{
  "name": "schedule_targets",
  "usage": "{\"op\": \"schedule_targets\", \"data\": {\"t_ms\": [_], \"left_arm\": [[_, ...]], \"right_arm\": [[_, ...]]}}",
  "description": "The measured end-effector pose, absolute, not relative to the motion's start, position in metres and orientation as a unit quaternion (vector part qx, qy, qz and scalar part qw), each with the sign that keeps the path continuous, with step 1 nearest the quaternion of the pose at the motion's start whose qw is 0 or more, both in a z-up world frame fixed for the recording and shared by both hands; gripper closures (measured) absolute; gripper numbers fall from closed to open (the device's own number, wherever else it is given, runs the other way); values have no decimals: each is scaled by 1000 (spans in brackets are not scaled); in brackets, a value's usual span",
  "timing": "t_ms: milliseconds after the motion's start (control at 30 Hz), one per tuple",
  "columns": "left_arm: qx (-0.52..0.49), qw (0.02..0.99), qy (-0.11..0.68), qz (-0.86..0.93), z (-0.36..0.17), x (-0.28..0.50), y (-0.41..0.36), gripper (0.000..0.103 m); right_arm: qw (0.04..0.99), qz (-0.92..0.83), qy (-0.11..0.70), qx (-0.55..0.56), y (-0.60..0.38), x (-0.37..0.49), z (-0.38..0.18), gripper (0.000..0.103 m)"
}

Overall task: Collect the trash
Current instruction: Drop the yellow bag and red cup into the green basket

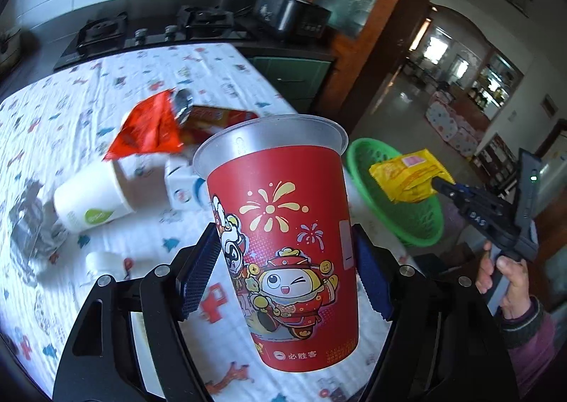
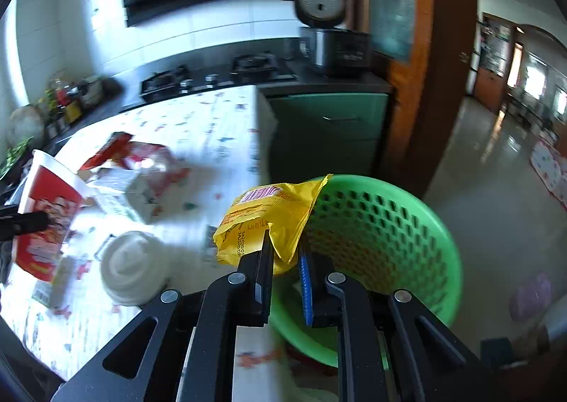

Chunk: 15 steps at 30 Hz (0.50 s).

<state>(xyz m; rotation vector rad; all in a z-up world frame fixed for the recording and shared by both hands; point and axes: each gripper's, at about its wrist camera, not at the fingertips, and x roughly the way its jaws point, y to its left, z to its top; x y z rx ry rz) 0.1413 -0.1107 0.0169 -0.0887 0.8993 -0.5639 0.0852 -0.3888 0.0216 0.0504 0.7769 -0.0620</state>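
My left gripper (image 1: 285, 265) is shut on a red paper cup (image 1: 283, 235) printed with cartoon figures, held upright above the patterned tablecloth (image 1: 71, 111). The same red cup (image 2: 46, 221) shows at the left edge of the right wrist view. My right gripper (image 2: 285, 249) is shut on a crumpled yellow wrapper (image 2: 269, 217), lifted beside the rim of a green perforated basket (image 2: 382, 239). From the left wrist camera the yellow wrapper (image 1: 407, 175) hangs over the green basket (image 1: 397, 203), pinched by the right gripper (image 1: 443, 187), which a hand (image 1: 503, 278) holds.
On the cloth lie a red foil wrapper (image 1: 149, 129), a white cup on its side (image 1: 92, 200), a small white carton (image 1: 184, 182), a white lid (image 2: 131, 267) and crumpled silver foil (image 1: 28, 224). A stove (image 1: 149, 33) and rice cooker (image 1: 287, 8) stand behind.
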Motion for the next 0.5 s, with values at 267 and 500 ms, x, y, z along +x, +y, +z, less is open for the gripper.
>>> {"op": "schedule_targets", "data": {"t_ms": [267, 500], "left_arm": [[-21, 846, 424, -323, 34, 154, -170, 31], [-8, 832, 418, -365, 42, 170, -229, 31]], "right_arm": [[908, -81, 409, 37, -431, 86, -2, 71], [907, -101, 409, 28, -446, 76, -6, 50]]}}
